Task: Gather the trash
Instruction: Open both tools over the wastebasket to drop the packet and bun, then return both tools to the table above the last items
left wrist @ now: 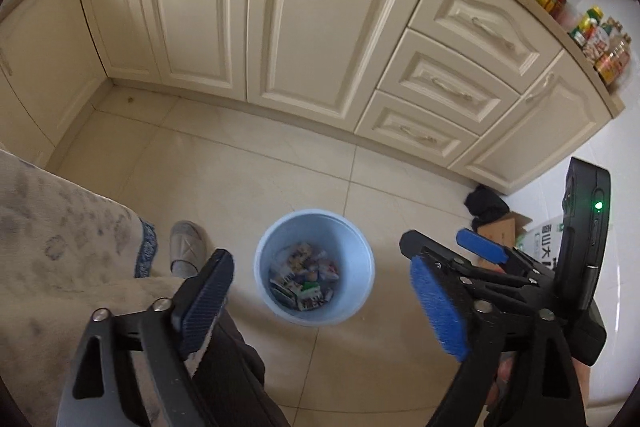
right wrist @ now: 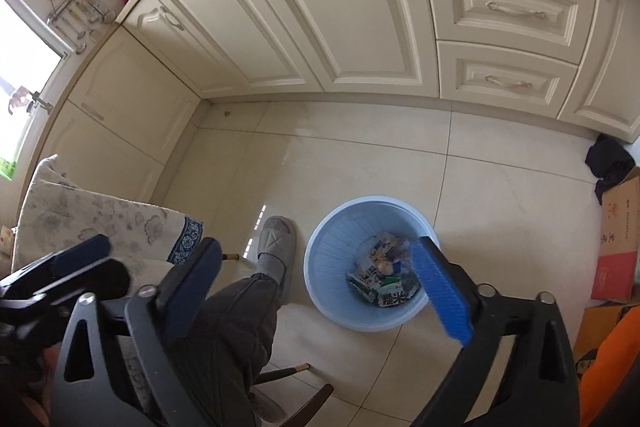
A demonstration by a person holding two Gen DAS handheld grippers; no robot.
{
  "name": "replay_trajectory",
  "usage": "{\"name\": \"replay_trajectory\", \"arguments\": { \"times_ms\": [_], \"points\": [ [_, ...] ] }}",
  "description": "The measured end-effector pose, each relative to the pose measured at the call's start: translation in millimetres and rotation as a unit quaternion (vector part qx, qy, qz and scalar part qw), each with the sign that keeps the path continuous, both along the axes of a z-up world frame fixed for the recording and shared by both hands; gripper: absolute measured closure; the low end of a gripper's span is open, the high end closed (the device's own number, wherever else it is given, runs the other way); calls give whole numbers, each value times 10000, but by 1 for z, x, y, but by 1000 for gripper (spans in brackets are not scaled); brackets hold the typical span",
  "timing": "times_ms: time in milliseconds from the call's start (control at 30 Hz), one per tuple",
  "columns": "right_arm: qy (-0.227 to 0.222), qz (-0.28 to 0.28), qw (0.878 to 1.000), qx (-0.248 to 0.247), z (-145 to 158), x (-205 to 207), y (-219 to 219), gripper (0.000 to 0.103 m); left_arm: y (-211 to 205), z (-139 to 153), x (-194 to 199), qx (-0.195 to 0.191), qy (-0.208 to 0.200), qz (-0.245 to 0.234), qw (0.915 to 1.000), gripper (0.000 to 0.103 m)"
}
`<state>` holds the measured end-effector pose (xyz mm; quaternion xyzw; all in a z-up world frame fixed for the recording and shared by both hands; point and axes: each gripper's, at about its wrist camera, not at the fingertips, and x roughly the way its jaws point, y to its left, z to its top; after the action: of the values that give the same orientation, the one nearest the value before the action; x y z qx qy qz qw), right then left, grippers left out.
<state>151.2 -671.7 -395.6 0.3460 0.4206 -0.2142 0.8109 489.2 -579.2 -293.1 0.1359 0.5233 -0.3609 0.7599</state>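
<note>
A light blue waste bin [left wrist: 276, 239] stands on the tiled floor, holding several crumpled snack wrappers [left wrist: 304, 279]. My left gripper [left wrist: 320, 259] hangs above it, open, its pads empty and the bin showing between them. One blue pad of the right gripper's fingers [left wrist: 482, 247] juts in from the right. In the right wrist view the same bin [right wrist: 332, 247] and wrappers [right wrist: 384, 279] lie below my right gripper [right wrist: 316, 245], which is wide open and empty. The left gripper's fingers [right wrist: 84, 255] show at the far left of that view.
A person's grey slipper [right wrist: 274, 247] and trouser leg sit just left of the bin, beside a patterned cloth [right wrist: 80, 219]. Cream cabinets [left wrist: 280, 27] line the far side. Cardboard boxes [right wrist: 618, 239] and a black cloth [right wrist: 610, 159] lie at the right. Chair legs [right wrist: 280, 373] show below.
</note>
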Motion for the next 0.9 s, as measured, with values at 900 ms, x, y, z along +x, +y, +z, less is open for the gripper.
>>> {"name": "replay_trajectory", "arguments": {
  "times_ms": [900],
  "points": [
    [-1625, 1243, 9726, -1105, 224, 78, 175, 0, 301, 189, -126, -1618, -2373, 1517, 9458, 1]
  ]
}}
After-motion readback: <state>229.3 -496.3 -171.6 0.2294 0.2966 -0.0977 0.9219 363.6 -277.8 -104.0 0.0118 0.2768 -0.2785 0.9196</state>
